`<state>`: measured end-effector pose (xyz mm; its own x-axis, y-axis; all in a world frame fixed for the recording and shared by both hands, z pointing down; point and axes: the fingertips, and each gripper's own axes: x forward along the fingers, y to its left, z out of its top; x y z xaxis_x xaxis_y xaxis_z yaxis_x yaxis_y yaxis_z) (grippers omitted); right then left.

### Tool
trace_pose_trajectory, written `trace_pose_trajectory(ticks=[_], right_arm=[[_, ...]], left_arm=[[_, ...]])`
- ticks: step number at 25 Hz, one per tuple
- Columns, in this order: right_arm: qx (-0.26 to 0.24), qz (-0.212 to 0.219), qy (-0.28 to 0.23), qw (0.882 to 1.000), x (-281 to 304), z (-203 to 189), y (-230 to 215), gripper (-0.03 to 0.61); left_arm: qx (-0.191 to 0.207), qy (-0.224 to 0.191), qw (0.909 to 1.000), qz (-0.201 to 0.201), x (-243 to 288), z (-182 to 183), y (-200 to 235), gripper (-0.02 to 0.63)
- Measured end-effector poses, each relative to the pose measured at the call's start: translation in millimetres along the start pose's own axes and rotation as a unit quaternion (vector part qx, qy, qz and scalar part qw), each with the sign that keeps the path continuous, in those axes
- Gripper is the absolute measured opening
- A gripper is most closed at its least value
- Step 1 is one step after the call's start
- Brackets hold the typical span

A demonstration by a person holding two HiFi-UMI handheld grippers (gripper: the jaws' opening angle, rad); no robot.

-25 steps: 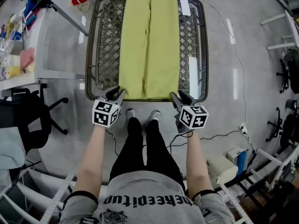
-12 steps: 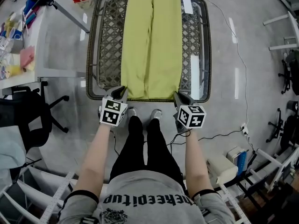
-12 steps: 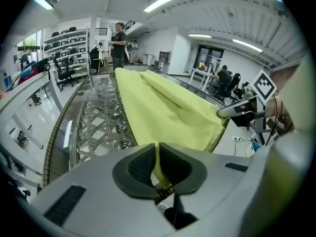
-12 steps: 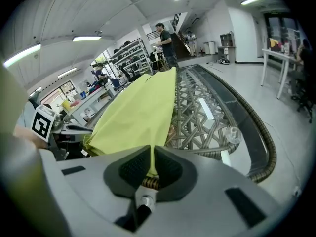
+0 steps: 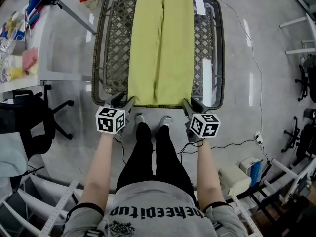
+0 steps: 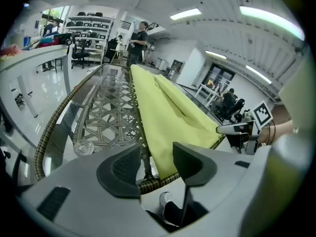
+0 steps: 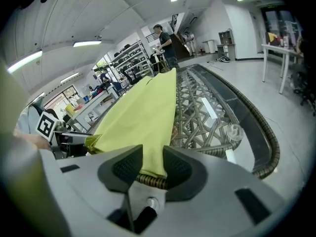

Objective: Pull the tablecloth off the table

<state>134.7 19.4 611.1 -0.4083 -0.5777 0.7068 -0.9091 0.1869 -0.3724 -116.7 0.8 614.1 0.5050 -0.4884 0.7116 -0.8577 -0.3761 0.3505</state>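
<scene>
Both claws released, jaws just opened: left gripper (image 6: pixel 157 164) wide, right gripper (image 7: pixel 152 169) less so. Tablecloth (image 5: pixel 160 48) lies flat on the table (image 5: pixel 112 43) ahead of them, with a near corner loose in each gap. Risk: we clamp the wicker rim (image 6: pixel 150 182) just under the pads along with the hem, or one side misses and the cloth skews. The cloth's far end is cut off, so we can't judge the overhang there.

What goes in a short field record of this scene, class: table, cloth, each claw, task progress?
table: wicker-framed, glass top
cloth: yellow-green tablecloth lying flat down its middle
left claw: open, jaws just opened; cloth's near corner between them, unpinched
right claw: open, jaws just opened; other near corner between them, unpinched
progress: cloth not yet pulled
</scene>
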Motion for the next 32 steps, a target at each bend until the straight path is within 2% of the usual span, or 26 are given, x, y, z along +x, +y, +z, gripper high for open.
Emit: trace_pose_trajectory(ticks=[3, 5, 6, 8, 11, 14, 23, 32], right_arm=[[-0.002, 0.006, 0.003, 1.0, 3.3, -0.4, 3.9, 0.137], [-0.005, 0.003, 0.004, 1.0, 4.2, -1.1, 3.9, 0.137], [-0.005, -0.001, 0.004, 1.0, 4.4, -1.4, 3.4, 0.137], [-0.005, -0.01, 0.003, 1.0, 4.4, -1.2, 1.9, 0.126], [-0.015, -0.017, -0.001, 1.0, 3.3, 2.2, 1.8, 0.04], [-0.041, -0.014, 0.0, 0.999, 1.2, 7.1, 6.9, 0.023], [-0.068, 0.011, -0.05, 0.996, -28.8, 32.2, 25.3, 0.02], [-0.11, 0.05, -0.047, 0.992, -69.5, 15.9, 61.4, 0.02]], left_arm=[[0.0, 0.002, 0.9999, 0.01, 2.8, -0.7, -1.5, 0.213], [0.001, 0.007, 1.0, 0.002, 5.3, -2.3, -8.2, 0.208], [0.004, 0.013, 0.9999, -0.002, 7.7, -3.5, -12.7, 0.153], [0.026, 0.022, 0.9994, 0.002, 13.5, -4.2, -19.3, 0.127], [0.069, 0.032, 0.9969, 0.019, 19.9, -3.5, -22.7, 0.079], [0.101, 0.044, 0.9935, 0.028, 21.3, -2.9, -22.8, 0.04], [0.156, 0.026, 0.9871, 0.024, -4.9, 13.8, -35.5, 0.032], [0.159, 0.024, 0.9869, -0.005, -60.2, -4.7, -51.4, 0.032]])
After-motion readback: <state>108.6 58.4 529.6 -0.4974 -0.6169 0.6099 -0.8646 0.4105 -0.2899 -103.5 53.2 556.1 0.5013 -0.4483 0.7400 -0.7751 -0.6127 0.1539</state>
